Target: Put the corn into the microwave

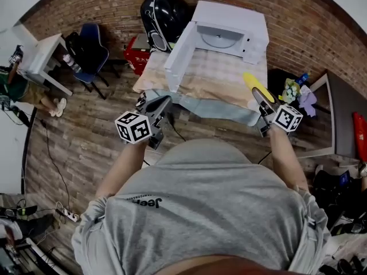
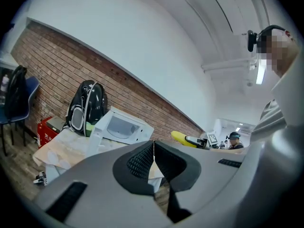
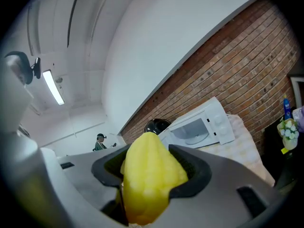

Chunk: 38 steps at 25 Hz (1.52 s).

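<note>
— Corn (image 3: 148, 172): where is it?
— Clamped between the right gripper's (image 1: 259, 99) jaws, its tip jutting ahead, seemingly just over the table's (image 1: 218, 76) near edge.
— Room ahead?
— The tabletop lies bare forward to the microwave (image 1: 232, 30). Its door (image 1: 179, 53) stands swung wide to that gripper's left, and the cavity faces it.
— Left gripper (image 2: 153, 150)?
— Jaws together, empty, off the table's near corner.

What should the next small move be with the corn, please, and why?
Probably carry the right gripper forward over the table toward the microwave: its fingers are clamped on the corn, the door already stands open, and the corn is short of the cavity.
</note>
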Available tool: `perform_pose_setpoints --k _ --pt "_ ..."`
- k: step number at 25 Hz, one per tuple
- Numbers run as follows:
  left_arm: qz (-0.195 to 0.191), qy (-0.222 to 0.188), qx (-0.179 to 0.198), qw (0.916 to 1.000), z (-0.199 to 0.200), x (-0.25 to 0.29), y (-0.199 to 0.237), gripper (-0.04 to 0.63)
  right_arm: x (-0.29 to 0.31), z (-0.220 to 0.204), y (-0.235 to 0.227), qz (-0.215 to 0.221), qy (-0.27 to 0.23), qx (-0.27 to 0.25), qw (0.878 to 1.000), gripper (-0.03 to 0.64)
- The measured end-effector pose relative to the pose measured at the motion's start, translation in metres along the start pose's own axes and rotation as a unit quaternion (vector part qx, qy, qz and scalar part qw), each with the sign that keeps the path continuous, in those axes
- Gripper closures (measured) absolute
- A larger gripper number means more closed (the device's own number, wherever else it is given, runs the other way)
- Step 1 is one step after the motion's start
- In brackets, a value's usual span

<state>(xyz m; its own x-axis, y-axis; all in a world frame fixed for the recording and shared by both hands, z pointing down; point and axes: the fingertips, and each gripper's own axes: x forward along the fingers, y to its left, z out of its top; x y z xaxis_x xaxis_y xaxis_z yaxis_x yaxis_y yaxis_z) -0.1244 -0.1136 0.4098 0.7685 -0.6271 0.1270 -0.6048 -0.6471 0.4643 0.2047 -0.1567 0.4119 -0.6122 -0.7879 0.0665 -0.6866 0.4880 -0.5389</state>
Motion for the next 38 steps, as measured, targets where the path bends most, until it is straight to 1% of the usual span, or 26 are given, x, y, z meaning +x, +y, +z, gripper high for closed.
perform_pose_setpoints --k 3,4,7,8,13,15,18,21,24,27,29,31,32,34,36,38 --pt "0.016 -0.003 0.003 0.9999 -0.002 0.053 -0.017 0.572 -0.006 0.023 -0.049 0.023 0.002 -0.003 1.000 0.370" --pt "0.023 -0.006 -0.005 0.9997 -0.002 0.073 -0.022 0.571 -0.007 0.031 -0.068 0.026 0.005 0.000 1.000 0.370" --pt "0.032 -0.016 -0.054 0.9979 -0.001 0.135 -0.040 0.572 -0.013 0.056 -0.117 0.035 0.017 0.004 0.999 0.370" --pt "0.034 -0.013 -0.061 0.9975 -0.001 0.154 -0.047 0.572 -0.016 0.063 -0.131 0.039 0.021 0.002 0.999 0.370" --pt "0.059 0.009 -0.058 0.9965 0.006 0.239 -0.068 0.571 -0.027 0.096 -0.198 0.052 0.024 0.004 0.998 0.370" --pt "0.069 0.023 -0.057 0.9957 0.007 0.262 -0.074 0.571 -0.026 0.101 -0.214 0.061 0.030 0.000 0.998 0.370" --pt "0.089 0.044 -0.048 0.9939 0.009 0.277 -0.072 0.571 -0.014 0.096 -0.221 0.084 0.037 0.000 0.996 0.370" --pt "0.090 0.049 -0.043 0.9939 0.010 0.288 -0.064 0.572 0.001 0.087 -0.225 0.095 0.043 -0.002 0.995 0.370" --pt "0.074 0.052 -0.040 0.9951 0.013 0.289 -0.046 0.571 0.023 0.077 -0.226 0.085 0.048 0.001 0.995 0.370" --pt "0.046 0.054 -0.036 0.9969 0.018 0.278 -0.016 0.572 0.050 0.064 -0.216 0.067 0.041 -0.002 0.997 0.370" --pt "0.018 0.064 -0.018 0.9976 0.018 0.272 0.006 0.572 0.066 0.055 -0.206 0.051 0.024 -0.008 0.998 0.370" --pt "-0.020 0.080 0.003 0.9966 0.014 0.278 0.026 0.571 0.080 0.052 -0.201 0.032 -0.003 -0.022 0.999 0.370" --pt "-0.041 0.085 0.009 0.9955 0.012 0.285 0.033 0.572 0.087 0.051 -0.201 0.017 -0.016 -0.028 0.999 0.370" --pt "-0.079 0.087 0.009 0.9931 0.006 0.293 0.040 0.572 0.101 0.043 -0.200 -0.012 -0.031 -0.029 0.999 0.370" --pt "-0.098 0.088 0.002 0.9913 0.004 0.296 0.048 0.572 0.120 0.031 -0.195 -0.030 -0.026 -0.016 0.999 0.370" --pt "-0.101 0.094 -0.003 0.9904 0.003 0.297 0.056 0.572 0.140 0.018 -0.184 -0.035 0.004 -0.014 0.999 0.370"
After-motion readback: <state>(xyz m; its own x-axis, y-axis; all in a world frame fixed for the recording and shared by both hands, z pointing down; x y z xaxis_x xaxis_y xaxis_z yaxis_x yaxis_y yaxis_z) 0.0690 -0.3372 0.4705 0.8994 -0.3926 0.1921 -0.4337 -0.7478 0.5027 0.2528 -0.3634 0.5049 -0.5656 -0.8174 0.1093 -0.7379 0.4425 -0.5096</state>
